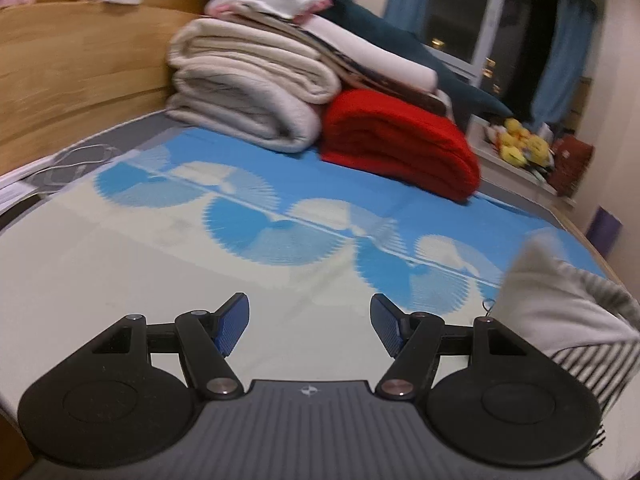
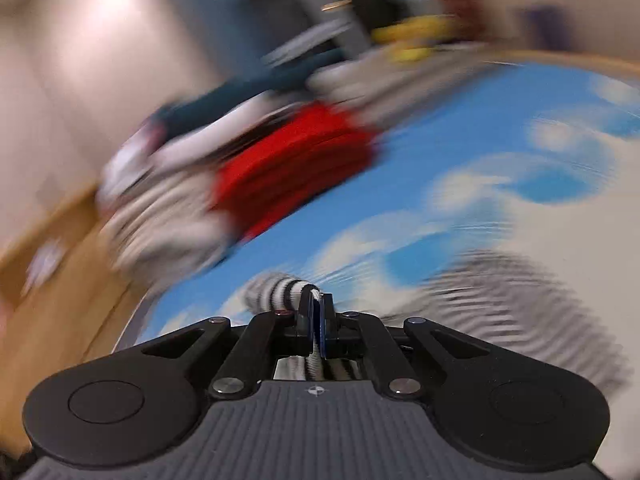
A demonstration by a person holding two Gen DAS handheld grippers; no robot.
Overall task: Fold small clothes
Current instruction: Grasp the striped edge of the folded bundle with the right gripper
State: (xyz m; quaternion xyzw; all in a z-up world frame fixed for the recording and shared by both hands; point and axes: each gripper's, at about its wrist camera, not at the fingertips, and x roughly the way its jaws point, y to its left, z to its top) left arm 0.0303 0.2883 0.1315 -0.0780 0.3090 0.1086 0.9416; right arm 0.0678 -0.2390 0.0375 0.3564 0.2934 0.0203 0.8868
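Left claw (image 1: 310,326) hangs over the bed (image 1: 160,272) with its blue pads (image 1: 234,328) wide apart and nothing between them. Far on the left is a wood headboard (image 1: 80,64). Next to it sits a stack of cream blankets (image 1: 244,100), with more folded things on top. Just right of the stack is a red blanket (image 1: 400,144), touching it. Farther right, yellow toys (image 1: 520,144) sit by the dark window (image 1: 500,20). Near the right edge, a striped cloth (image 1: 568,320) is lifted up off the bed.

Right claw (image 2: 318,316) is closed tight on the striped cloth (image 2: 280,288). A bit of white edge pokes out between the pads. More of the cloth spreads out on the right. This view is very blurry, so the far things are only smears of red and blue.
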